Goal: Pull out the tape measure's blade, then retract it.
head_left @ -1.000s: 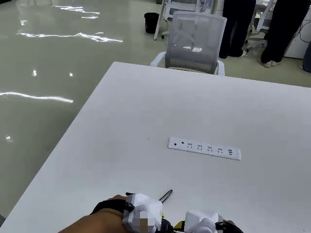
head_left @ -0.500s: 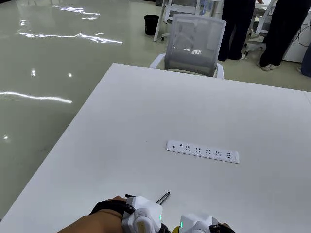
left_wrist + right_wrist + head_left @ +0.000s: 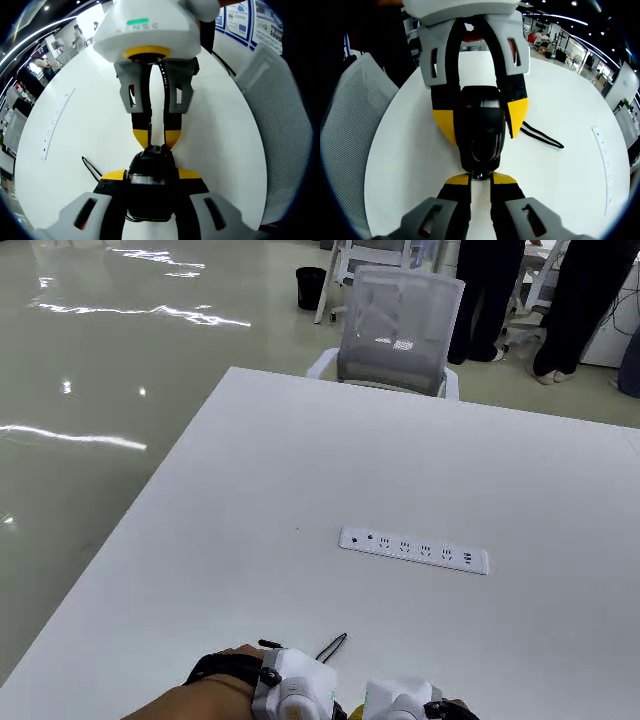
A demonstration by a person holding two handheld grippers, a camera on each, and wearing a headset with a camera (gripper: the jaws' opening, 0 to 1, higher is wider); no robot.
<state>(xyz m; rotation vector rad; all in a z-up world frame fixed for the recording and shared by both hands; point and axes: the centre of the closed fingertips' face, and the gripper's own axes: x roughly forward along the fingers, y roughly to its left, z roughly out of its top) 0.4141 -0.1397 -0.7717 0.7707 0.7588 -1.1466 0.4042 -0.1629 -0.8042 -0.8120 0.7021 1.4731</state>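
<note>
The task looks barely begun: no blade shows outside the case in either gripper view, so by my reading both the pull and the retraction are left to do.

On the left, the left tool [image 3: 152,175] is opened about as wide as the case of the black tape measure [image 3: 480,127] and is clamped on it. Its yellow pads [image 3: 445,125] press the two flanks of the case, which sits just above the white bench [image 3: 300,460], close to the person's edge. The case's thin black wrist strap [image 3: 542,136] trails off to one side and lies loose on the bench.

Facing it from the right, the right tool [image 3: 481,179] is drawn narrow, its yellow tips nearly together and touching the case right at the mouth where the blade would come out. I judge that they are pinched on the blade's end hook, but the hook itself is too small to make out between them. The two tools meet nose to nose with no gap for the blade to span.

Further right on the bench, well apart from the tools, lies a white power strip [image 3: 413,551].
</note>
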